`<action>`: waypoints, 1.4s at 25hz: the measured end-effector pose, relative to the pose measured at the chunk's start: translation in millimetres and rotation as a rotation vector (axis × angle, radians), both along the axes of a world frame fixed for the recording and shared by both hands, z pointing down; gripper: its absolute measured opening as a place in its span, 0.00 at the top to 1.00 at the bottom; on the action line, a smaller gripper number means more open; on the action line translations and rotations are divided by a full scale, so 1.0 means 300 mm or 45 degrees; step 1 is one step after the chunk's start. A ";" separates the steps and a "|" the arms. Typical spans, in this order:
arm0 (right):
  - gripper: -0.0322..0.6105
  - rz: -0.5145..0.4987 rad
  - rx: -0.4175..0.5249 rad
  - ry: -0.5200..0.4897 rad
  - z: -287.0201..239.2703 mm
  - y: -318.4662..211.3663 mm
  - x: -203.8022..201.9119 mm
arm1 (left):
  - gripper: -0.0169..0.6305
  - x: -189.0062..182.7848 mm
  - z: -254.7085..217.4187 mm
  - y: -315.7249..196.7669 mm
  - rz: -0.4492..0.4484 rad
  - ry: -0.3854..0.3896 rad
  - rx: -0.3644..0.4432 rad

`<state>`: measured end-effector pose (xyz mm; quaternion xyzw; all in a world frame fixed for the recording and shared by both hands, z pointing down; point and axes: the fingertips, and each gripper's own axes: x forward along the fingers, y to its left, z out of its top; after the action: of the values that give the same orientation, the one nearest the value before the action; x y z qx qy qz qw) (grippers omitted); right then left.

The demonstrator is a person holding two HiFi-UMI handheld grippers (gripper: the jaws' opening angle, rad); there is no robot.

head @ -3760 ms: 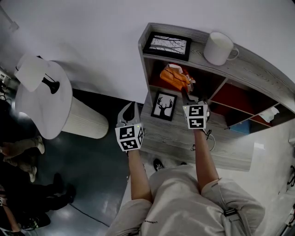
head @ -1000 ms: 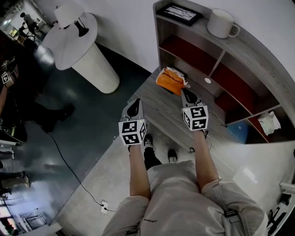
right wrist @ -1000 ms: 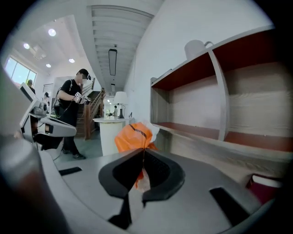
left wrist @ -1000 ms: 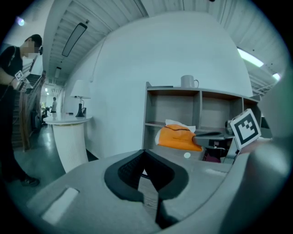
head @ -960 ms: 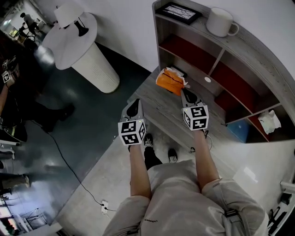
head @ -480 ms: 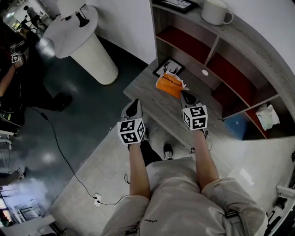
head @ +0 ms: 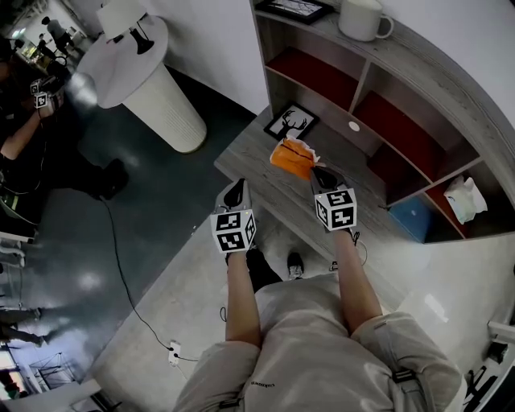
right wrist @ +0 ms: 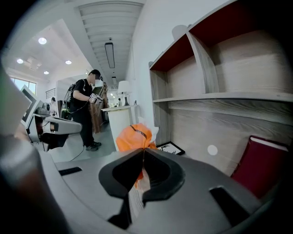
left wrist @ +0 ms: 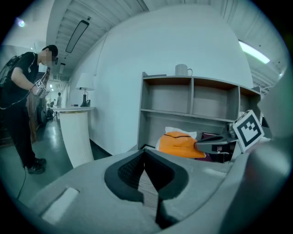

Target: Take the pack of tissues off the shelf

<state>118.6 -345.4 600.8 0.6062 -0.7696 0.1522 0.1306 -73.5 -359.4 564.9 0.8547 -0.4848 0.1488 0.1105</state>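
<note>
— Where is the pack of tissues (head: 291, 157) found?

— It is held in the air above the grey wooden desk (head: 256, 159), clear of the shelf (head: 418, 68), whose compartments are backed in red. Dark floor (head: 161, 185) is seen to the left of the desk, and paler floor nearer the person.

— What is set around it?

— A framed deer picture (head: 290, 122) is laid flat on the desk just beyond the pack. A white mug (head: 362, 18) is stood on the shelf top. A round white pedestal table (head: 149, 76) is placed well apart, to the left.

— And the hand-held grippers?

— The pack's near end is pinched by the right hand-held gripper (head: 315, 171), whose jaws are closed on the orange wrapper. The left hand-held gripper (head: 235, 187) is held to the lower left, apart from the pack, its jaws pressed together with nothing between them.
</note>
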 end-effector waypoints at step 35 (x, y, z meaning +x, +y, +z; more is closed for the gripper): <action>0.92 -0.143 -0.021 0.018 0.025 0.007 -0.164 | 0.96 -0.111 0.060 0.070 -0.102 -0.035 -0.041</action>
<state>69.3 -343.4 608.2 0.5620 -0.8002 0.1466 0.1494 -106.8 -338.5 583.1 0.8306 -0.5177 0.1639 0.1235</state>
